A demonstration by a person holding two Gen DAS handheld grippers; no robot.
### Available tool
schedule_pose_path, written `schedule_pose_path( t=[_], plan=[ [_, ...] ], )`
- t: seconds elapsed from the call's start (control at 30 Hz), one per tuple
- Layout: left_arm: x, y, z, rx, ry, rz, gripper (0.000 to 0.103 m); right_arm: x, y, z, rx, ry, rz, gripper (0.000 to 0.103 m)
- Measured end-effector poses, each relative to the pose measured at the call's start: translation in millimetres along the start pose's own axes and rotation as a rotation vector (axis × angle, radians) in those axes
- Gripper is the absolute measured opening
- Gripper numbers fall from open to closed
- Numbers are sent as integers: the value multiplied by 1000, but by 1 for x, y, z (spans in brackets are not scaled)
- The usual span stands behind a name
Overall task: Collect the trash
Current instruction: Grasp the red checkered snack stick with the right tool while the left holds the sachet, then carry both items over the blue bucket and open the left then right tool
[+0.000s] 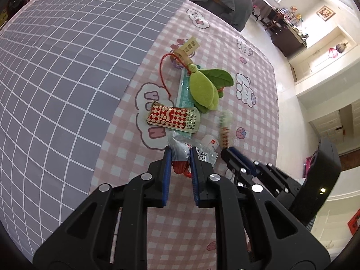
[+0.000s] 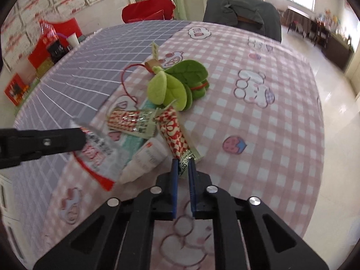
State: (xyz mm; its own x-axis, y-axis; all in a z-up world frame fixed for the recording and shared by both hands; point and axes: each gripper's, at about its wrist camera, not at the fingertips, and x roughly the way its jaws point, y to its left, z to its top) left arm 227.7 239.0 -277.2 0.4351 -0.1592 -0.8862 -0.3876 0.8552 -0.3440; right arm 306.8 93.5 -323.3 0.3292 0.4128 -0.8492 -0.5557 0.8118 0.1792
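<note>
black left gripper (image 1: 180,151) is clamped on a clear and red plastic wrapper (image 1: 180,155) at the near edge of a pink checked tablecloth (image 1: 254,121). right gripper (image 2: 182,165) pinches one end of a red-and-white patterned wrapper (image 2: 172,130), lifting it off the cloth. beside them lie a second patterned wrapper (image 2: 130,121), a white tube (image 2: 146,157) and a green leaf plush (image 2: 177,83).
</note>
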Motion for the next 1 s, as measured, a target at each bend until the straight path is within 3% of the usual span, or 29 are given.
schedule_pose_path(
  t=[0.43,0.77,1.0],
  plan=[
    [-18,-58,-7,155,-33,-18,16,-74,-39,-24,308,-96,144,8],
    [-31,-143,-27,341,-68,-42,16,-139,-96,-54,481,-213,148,8],
    [-24,-214,-52,450,-49,-86,16,-184,-148,-80,572,-285,108,8]
  ],
)
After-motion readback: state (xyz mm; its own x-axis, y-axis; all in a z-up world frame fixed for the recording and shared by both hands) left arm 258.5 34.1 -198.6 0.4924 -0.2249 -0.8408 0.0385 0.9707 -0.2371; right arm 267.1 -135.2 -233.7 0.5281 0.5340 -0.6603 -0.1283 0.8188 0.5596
